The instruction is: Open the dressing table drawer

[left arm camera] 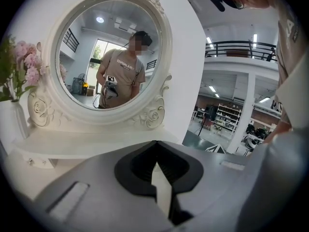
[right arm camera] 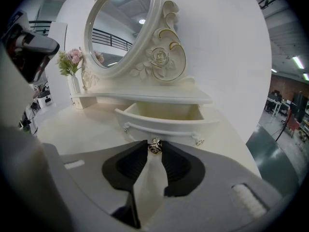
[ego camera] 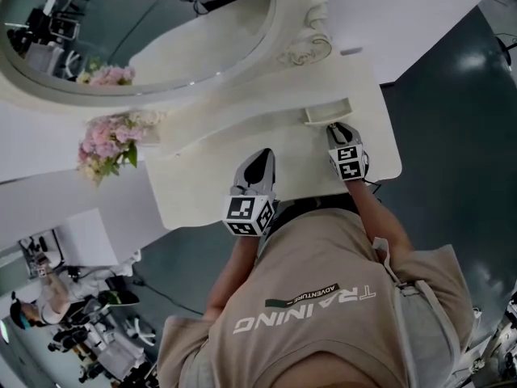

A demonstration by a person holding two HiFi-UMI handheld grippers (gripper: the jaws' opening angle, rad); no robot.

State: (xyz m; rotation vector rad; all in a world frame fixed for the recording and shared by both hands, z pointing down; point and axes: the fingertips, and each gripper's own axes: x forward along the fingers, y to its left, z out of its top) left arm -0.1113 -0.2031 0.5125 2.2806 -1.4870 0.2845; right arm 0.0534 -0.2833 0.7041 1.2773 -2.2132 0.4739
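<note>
Cream-white curved-front drawer (right arm camera: 164, 119) standing partly out, round silver metal knob (right arm camera: 155, 145) clamped by right gripper (right arm camera: 155, 148); left gripper (left arm camera: 156, 146) closed tight, empty.

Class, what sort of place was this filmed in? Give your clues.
Probably a big workshop or lab hall, not a bedroom: a dressing table stands near a balcony railing and storage shelves.

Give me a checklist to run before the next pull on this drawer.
1. Right gripper clamped on the knob: ok.
2. Drawer partly out, inside showing: ok.
3. Drawer at its full travel: cannot tell.
4. Left gripper shut, empty, away from the drawer: ok.
5. Flower vase off to the side of the drawer's path: ok.
</note>
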